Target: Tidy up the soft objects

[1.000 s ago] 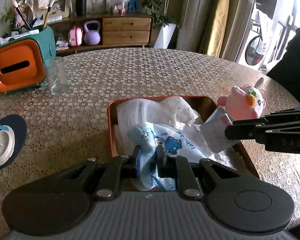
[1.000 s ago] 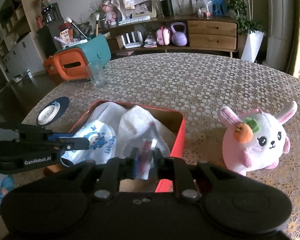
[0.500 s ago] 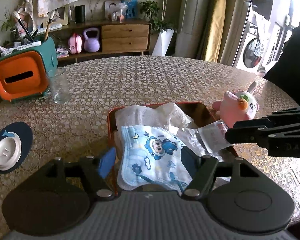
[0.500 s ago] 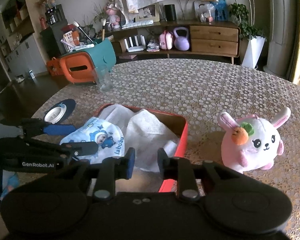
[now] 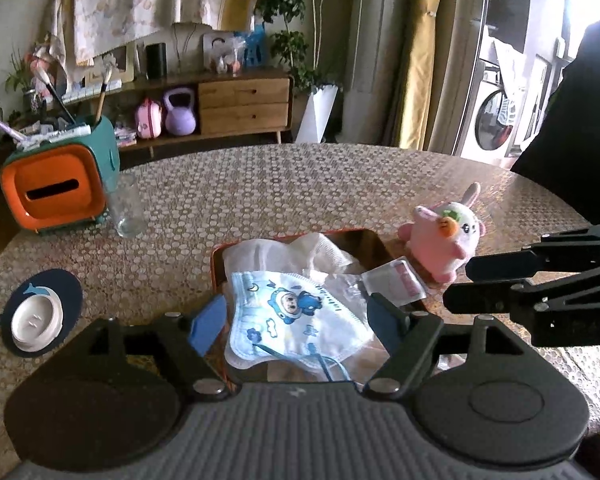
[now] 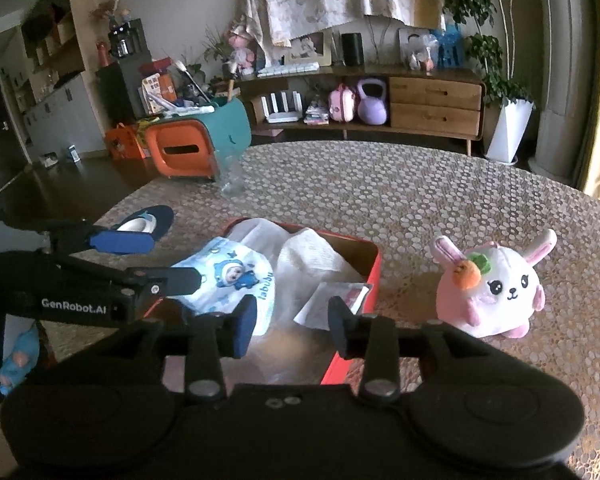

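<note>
Both claws hang wide and empty over the near end of the red tray (image 6: 370, 276), and the bunny (image 6: 490, 286) sits on the table just right of it, closest to the right claw (image 6: 292, 326). The bunny squats upright, ears pointing far. The right view shows its face and clear flanks; in the left view the left claw (image 5: 296, 326) frames only the mask (image 5: 296, 316) in the tray.

An orange-and-teal plastic tissue box holder (image 5: 58, 196) stands at the far left of the patterned round table (image 5: 300, 184). A clear drinking glass (image 5: 126, 210) stands just beside it. A navy oval coaster (image 5: 40, 312) carries a white round lid (image 5: 36, 322). A purple kettlebell (image 6: 372, 104) sits on the wooden sideboard (image 6: 432, 106).
</note>
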Available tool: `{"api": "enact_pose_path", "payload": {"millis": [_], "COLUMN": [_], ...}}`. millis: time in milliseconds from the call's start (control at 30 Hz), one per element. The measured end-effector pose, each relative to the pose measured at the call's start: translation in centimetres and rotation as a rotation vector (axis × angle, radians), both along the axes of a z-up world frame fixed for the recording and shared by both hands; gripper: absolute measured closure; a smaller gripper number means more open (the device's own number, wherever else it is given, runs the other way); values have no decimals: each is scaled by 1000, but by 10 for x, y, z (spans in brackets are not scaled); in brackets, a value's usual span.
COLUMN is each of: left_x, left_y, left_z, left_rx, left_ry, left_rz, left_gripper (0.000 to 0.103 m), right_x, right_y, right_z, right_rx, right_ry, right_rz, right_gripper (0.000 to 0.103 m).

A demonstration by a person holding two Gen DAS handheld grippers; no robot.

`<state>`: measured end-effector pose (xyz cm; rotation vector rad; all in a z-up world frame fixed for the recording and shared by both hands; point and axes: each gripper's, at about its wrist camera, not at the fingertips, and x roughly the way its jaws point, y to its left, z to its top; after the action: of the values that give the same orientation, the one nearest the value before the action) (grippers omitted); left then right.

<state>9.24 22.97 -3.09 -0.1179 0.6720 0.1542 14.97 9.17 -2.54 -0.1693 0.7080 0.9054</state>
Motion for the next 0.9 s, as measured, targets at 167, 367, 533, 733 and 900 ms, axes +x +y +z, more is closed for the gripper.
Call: {"api": "enact_pose_path", "payload": {"millis": [167,367,533,733,900], "left_x": [-11,-25,-39,-54,-65], "left_y": [-11,-26,-40,-51,-62], "left_z": [8,15,22,28,32], "left_rx": [2,9,43,44,54], "left_ry": [-8,-26,-57,-90,-108], "left_rz": [-16,-28,-30,-17,-19], "left_gripper": [25,25,25,25,25], "right_x": [-17,-36,-51,-66,-78], "right_y": [-9,-22,-35,-50,-58], "right_z": [8,17,26,32,33], "right_rx": [15,43,75,98,108], "right_ry": [-28,-60,-91,-120,-144], "right_rz": [13,17,5,-9,-17], "right_gripper": [57,53,48,41,39]}}
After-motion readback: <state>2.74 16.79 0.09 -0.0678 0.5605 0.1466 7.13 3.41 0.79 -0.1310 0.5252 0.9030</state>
